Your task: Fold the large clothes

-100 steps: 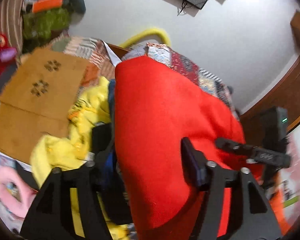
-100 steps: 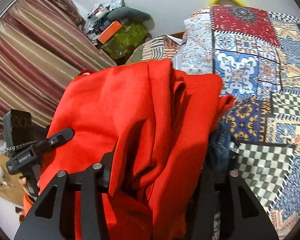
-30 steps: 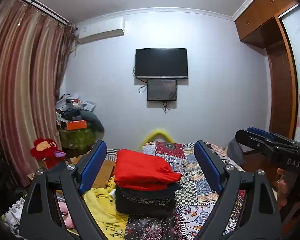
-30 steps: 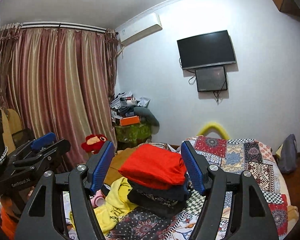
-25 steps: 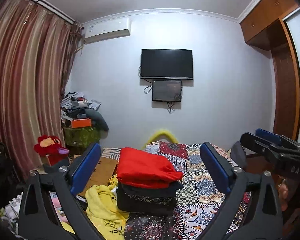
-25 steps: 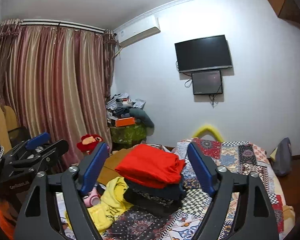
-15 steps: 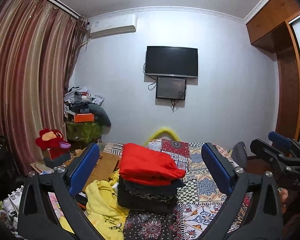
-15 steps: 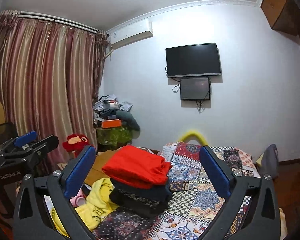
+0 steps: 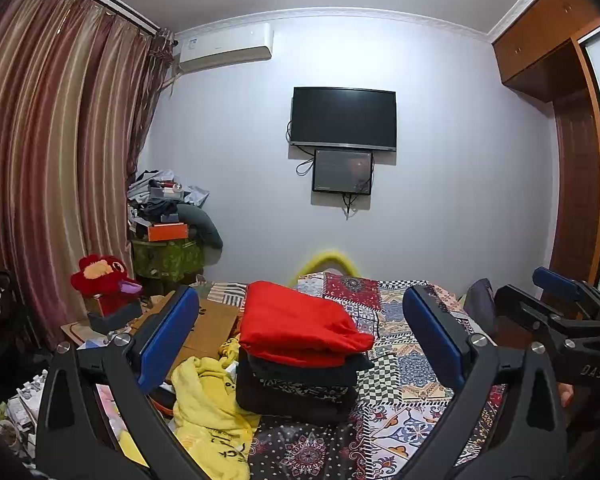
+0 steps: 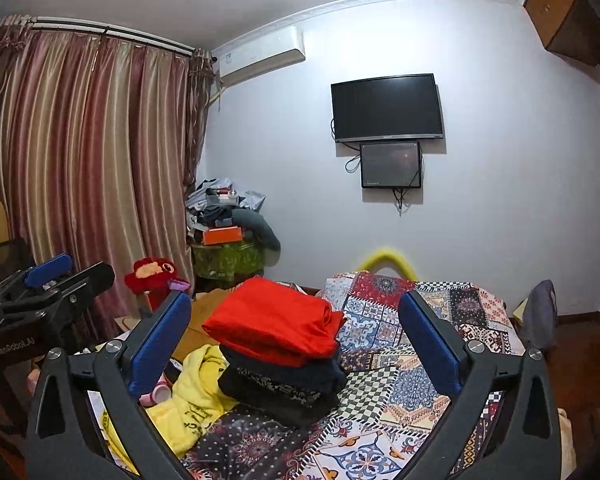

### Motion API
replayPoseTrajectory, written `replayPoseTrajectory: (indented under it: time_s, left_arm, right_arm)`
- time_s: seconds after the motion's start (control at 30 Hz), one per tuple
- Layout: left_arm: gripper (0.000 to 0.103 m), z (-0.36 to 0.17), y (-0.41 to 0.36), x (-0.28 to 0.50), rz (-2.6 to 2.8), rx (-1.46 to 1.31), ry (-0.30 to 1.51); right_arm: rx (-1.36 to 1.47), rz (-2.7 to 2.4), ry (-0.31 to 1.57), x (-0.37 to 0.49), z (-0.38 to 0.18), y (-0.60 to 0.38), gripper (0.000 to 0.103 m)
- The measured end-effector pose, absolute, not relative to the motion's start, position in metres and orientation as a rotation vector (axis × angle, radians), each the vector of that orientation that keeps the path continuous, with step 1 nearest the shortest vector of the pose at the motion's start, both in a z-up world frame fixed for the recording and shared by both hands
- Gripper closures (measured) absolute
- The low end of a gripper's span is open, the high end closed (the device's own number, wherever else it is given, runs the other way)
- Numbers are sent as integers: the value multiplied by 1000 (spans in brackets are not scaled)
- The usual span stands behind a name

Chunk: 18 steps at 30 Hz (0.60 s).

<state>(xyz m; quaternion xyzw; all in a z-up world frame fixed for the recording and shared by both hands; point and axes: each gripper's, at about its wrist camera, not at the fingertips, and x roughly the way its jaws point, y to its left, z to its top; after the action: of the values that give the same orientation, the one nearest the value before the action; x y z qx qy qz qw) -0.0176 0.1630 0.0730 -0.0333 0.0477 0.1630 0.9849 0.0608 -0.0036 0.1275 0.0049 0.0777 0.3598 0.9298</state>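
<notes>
A folded bright red cloth garment lies on top of a stack of folded dark clothes, which rests on the patchwork-patterned bedspread near the bed's left edge. Just beside the stack, toward that same edge, a crumpled yellow garment with dark lettering lies loose, and flat brown cardboard sits behind it. The left gripper is held apart from the stack with its blue-padded fingers spread wide and nothing between them; the right gripper is likewise released and empty, its blue pads standing wide on either side of the view of the stack. On the white far wall hangs a black flat television with a smaller dark screen below it, and a white air conditioner is mounted high beside striped pink-gold curtains. A red plush toy sits on a box near the curtains.
</notes>
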Motion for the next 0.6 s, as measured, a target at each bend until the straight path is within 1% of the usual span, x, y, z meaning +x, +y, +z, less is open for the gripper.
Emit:
replayPoseTrajectory:
  time_s: [0.6]
  left_arm:
    - [0,69,160,-13,312,-66,101]
  right_arm:
    - [29,733,176,65,129,-11,0]
